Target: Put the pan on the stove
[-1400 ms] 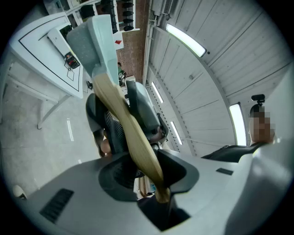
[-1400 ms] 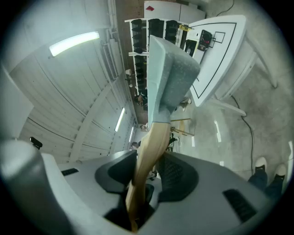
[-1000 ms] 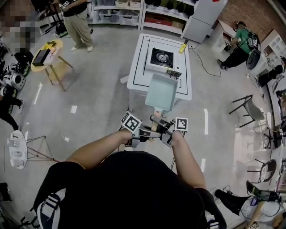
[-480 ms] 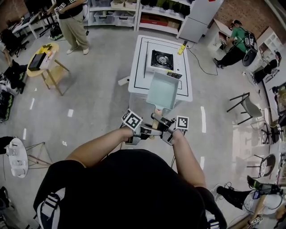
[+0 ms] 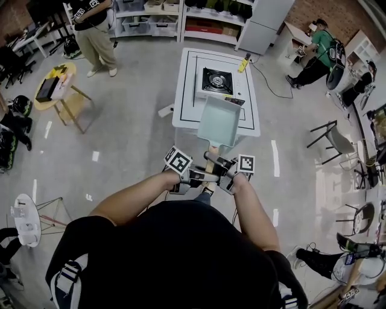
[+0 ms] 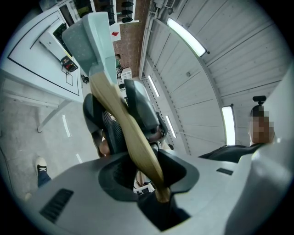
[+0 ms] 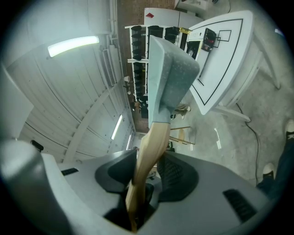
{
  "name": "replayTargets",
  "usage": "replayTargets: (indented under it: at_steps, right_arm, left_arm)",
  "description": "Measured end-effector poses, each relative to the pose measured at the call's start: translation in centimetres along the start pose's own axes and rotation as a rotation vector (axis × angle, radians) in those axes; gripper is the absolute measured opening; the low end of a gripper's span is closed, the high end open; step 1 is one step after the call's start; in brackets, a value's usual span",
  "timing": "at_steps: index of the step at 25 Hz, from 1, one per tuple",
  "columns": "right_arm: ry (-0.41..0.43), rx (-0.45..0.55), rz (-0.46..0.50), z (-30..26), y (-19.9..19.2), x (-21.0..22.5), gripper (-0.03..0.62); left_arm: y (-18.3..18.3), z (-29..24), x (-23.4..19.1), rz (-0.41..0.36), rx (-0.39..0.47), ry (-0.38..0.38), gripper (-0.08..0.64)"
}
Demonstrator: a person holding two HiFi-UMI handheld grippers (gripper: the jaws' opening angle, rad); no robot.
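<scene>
Pan (image 5: 218, 121), pale mint-green, rectangular, deep-sided, with a light wooden handle (image 5: 210, 151), sticks straight out ahead of both hand-held grippers, carried by its handle alone. Left hand-held gripper (image 5: 199, 177) is clenched on the tail end of the handle: in the left gripper view the wood runs down between its two dark pads and into the grey body, pads pressing on both sides. Right hand-held gripper (image 5: 222, 169) is clenched on the same handle a little further along, between the left hand-held gripper and the pan body. In the right gripper view the wood is pinched tight between its ribbed pads, with the mint pan wall rising just past the jaws. The two hand-held grippers sit just beside each other, marker cubes outward, handle between them. Beyond the jaws, the pan body overlaps the near part of the white square counter (image 5: 184, 102) with black outline markings. From the head view height over the counter cannot be told, but both gripper views show the pan tipped up clear of the surface. Small black single-burner portable stove (image 5: 218, 80) stands on the counter further out from the hand-held grippers, just past the pan's far edge; the pan is not on it. A yellow-tipped item (image 5: 242, 64) lies at the counter's far right corner. Well off to the far left of the left hand-held gripper a person in khaki trousers (image 5: 93, 36) stands near a round yellow side table (image 5: 57, 84). Shelving (image 5: 181, 18) lines the wall behind the counter.
</scene>
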State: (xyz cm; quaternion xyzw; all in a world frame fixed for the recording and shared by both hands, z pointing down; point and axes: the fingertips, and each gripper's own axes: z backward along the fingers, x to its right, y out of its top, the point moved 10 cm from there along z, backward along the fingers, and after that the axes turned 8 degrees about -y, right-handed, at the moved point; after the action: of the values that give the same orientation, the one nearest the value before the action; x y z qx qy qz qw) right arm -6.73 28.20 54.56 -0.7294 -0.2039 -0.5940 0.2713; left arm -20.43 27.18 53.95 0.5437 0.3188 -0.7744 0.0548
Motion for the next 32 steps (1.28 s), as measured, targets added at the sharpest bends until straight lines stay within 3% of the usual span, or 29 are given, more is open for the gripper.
replayTargets:
  at_steps: [21,32]
  right_arm:
    - [0.011,-0.065,-0.002,-0.3,8.6,3.1,0.144]
    - [0.019,-0.120,-0.041,0.1,15.0,5.2,0.144]
  left_arm:
    - [6.6,-1.0,-5.0,0.010,0.050,0.046,0.133]
    - [11.6,-2.5,-8.9,0.044,0.090,0.069,0.135]
